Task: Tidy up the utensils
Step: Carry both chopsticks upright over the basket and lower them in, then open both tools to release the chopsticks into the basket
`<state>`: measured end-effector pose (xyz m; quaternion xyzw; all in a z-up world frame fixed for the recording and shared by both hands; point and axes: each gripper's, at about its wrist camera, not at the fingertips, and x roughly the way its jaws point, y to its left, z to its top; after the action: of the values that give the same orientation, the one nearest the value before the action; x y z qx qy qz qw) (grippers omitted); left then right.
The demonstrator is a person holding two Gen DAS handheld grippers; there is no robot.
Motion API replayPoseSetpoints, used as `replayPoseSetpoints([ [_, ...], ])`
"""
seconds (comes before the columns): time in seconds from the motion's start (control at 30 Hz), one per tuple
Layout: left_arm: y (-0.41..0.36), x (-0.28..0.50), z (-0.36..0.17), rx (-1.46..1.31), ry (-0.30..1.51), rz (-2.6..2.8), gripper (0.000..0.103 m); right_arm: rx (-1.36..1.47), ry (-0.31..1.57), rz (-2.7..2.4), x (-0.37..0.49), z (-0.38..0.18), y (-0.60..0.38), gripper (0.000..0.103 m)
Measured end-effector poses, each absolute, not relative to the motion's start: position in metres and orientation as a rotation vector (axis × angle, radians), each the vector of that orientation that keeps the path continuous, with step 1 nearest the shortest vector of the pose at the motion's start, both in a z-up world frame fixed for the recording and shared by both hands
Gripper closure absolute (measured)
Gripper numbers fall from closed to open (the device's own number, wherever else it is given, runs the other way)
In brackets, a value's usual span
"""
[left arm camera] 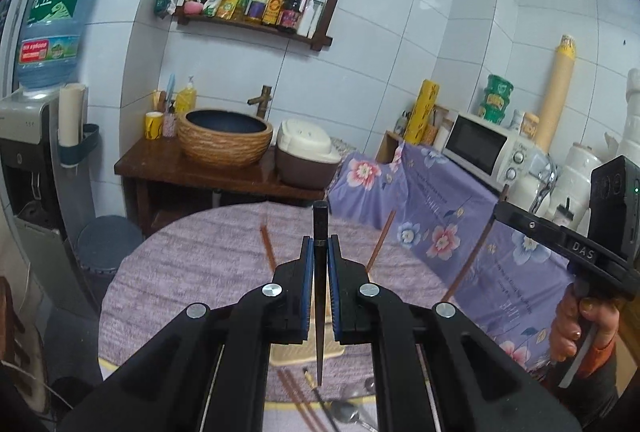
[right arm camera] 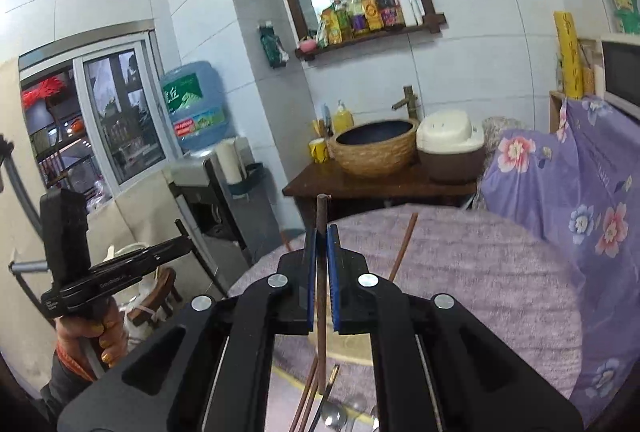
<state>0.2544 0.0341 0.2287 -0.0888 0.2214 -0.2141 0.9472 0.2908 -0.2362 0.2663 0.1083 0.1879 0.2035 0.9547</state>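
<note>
Grippers each pinch one chopstick: the left gripper (left arm camera: 319, 252) holds a dark chopstick (left arm camera: 319, 296), the right gripper (right arm camera: 321, 252) a brown chopstick (right arm camera: 321, 288), both above the table (right arm camera: 480, 272). Such sticks look light, stiff, smooth; a mid-length hold seems safest.

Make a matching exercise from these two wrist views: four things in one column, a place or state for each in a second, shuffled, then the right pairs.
Things
1. black chopstick
2. brown chopstick
3. rice cooker
4. microwave

Places or states
A. on the dark wooden counter beside the woven basin
B. clamped in the left claw
C. on the surface draped with the floral purple cloth
D. clamped in the right claw

Pairs: 1-B, 2-D, 3-A, 4-C
</note>
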Motion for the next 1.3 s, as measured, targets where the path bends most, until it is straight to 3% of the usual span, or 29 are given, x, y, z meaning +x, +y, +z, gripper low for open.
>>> replayPoseSetpoints([
  [0.23,0.021,0.278,0.267,-0.183,0.391,-0.416,0.095,0.237,0.348,0.367,0.325,0.297,-0.234,0.097],
  [0.4,0.018,0.295,0.267,-0.184,0.355,-0.367,0.095,0.246,0.35,0.335,0.345,0.288,-0.232,0.097],
  [0.93,0.015,0.338,0.147,-0.245,0.545,-0.293,0.095,0.256,0.488,0.268,0.371,0.18,-0.224,0.097],
  [1.23,0.016,0.338,0.126,-0.264,0.581,-0.279,0.099,0.279,0.468,0.238,0.367,0.168,-0.234,0.096],
  [1.27,0.016,0.336,0.126,-0.261,0.58,-0.279,0.096,0.275,0.472,0.236,0.367,0.167,-0.233,0.093],
  [1.3,0.016,0.333,0.128,-0.255,0.575,-0.277,0.091,0.271,0.471,0.233,0.365,0.166,-0.233,0.082],
])
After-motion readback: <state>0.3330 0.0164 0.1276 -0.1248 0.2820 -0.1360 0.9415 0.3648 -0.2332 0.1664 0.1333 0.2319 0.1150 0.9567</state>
